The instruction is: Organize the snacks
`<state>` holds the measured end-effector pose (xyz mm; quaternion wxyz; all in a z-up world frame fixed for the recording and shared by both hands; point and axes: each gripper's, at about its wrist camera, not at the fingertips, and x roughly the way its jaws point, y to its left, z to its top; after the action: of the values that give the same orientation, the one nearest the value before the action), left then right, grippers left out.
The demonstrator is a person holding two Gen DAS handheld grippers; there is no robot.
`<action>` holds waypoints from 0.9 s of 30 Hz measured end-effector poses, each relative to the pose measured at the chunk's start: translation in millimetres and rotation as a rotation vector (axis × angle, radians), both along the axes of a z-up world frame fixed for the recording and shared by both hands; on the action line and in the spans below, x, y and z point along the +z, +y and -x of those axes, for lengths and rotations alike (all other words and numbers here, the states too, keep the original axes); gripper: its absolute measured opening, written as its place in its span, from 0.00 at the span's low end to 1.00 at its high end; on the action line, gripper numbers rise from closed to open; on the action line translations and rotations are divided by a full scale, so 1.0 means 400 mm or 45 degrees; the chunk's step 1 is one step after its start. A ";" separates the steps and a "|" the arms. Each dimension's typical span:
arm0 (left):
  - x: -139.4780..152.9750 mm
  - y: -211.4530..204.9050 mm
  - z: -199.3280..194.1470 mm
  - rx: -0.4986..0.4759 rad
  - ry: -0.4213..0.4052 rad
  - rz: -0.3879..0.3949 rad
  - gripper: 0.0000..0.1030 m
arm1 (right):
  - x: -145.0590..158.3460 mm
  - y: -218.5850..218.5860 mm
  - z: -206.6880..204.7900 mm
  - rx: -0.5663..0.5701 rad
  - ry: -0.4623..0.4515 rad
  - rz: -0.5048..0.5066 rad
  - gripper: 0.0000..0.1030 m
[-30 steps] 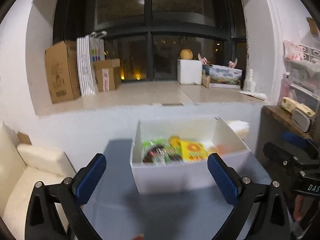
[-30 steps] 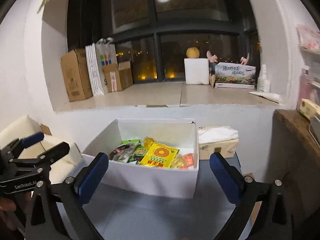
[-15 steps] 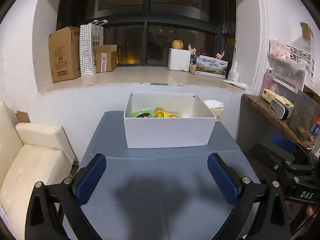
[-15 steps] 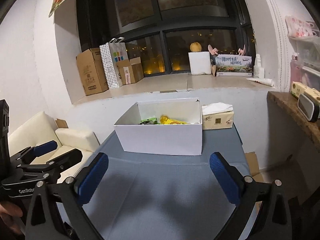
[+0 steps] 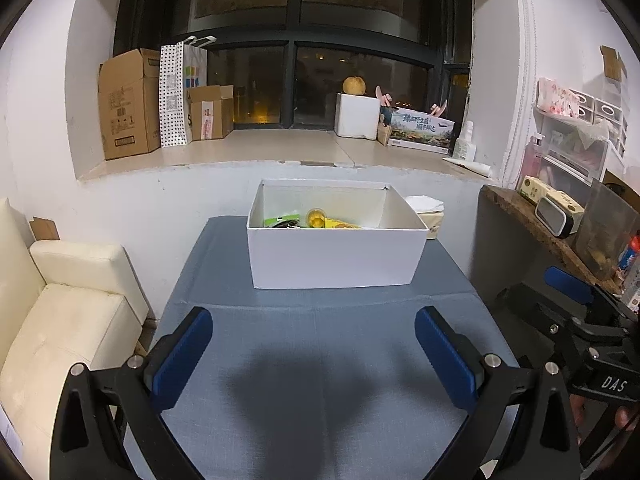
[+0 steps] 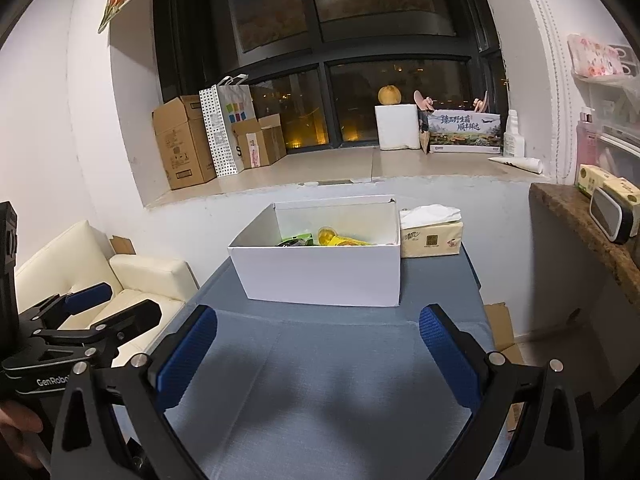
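Both grippers have drawn back from the box over the last second: a moment ago they hung right at its rim looking down onto the packets, and now they sit well short of it over the near end of the table. The left gripper (image 5: pixel 312 352) has its blue-padded fingers spread wide with nothing between them, and the right gripper (image 6: pixel 316 352) is the same, wide apart and empty. Between and ahead of them the blue-grey table cloth (image 5: pixel 320 360) lies bare, showing only a soft shadow and a fold line across it. With no snack left out on the cloth and both grippers clear, the sorting looks finished or close to it. Further on stands the white box (image 5: pixel 334 258), upright and open-topped, and the snacks (image 5: pixel 316 220) lie inside it, only their tops showing over the front wall: green and yellow wrappers and a small round yellow cup. Just beside the box on its right is a tissue pack (image 6: pixel 432 236). To the left of the table is a cream sofa (image 5: pixel 64 320), to the right a dark shelf (image 6: pixel 580 220) with small items. Beyond is a white wall and a deep window sill (image 5: pixel 280 148) holding cardboard boxes (image 5: pixel 128 104), a dotted paper bag (image 5: pixel 176 92) and a white block with a round fruit on top, against dark night windows.
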<state>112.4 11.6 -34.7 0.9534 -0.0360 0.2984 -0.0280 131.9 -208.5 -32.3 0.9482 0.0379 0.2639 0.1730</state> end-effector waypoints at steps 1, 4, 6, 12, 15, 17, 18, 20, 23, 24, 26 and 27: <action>-0.002 0.000 0.000 -0.002 0.002 0.002 1.00 | 0.000 0.000 0.000 0.003 0.001 0.000 1.00; -0.006 -0.001 -0.001 -0.004 0.008 0.002 1.00 | -0.001 0.001 -0.002 0.003 0.006 0.002 1.00; -0.006 0.000 -0.002 -0.003 0.010 0.000 1.00 | -0.002 0.001 0.000 0.009 0.005 -0.001 1.00; -0.007 -0.002 -0.001 -0.006 0.009 -0.002 1.00 | -0.002 0.002 0.003 0.017 0.003 -0.004 1.00; -0.009 -0.001 0.000 -0.007 0.009 -0.003 1.00 | 0.000 0.001 0.004 0.022 0.001 -0.008 1.00; -0.009 -0.001 0.000 -0.006 0.009 0.000 1.00 | 0.002 0.000 0.003 0.026 -0.002 -0.009 1.00; -0.009 -0.001 0.001 -0.006 0.008 -0.001 1.00 | 0.002 0.000 0.003 0.029 -0.003 -0.009 1.00; -0.010 0.000 0.000 -0.002 0.012 -0.007 1.00 | 0.002 0.001 0.006 0.033 -0.004 -0.010 1.00; -0.006 -0.001 0.004 -0.003 0.012 0.001 1.00 | -0.002 0.001 0.008 0.034 0.002 -0.007 1.00; -0.006 -0.001 0.006 -0.001 0.009 -0.005 1.00 | -0.003 0.001 0.008 0.035 0.005 -0.007 1.00; -0.006 0.000 0.007 -0.001 0.012 -0.005 1.00 | -0.004 0.003 0.009 0.035 0.007 -0.005 1.00; -0.007 0.000 0.007 -0.004 0.013 -0.002 1.00 | -0.004 0.003 0.011 0.036 0.008 -0.004 1.00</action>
<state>109.6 11.5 -37.4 0.9518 -0.0350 0.3033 -0.0289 127.5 -207.2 -33.8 0.9448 0.0361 0.2670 0.1867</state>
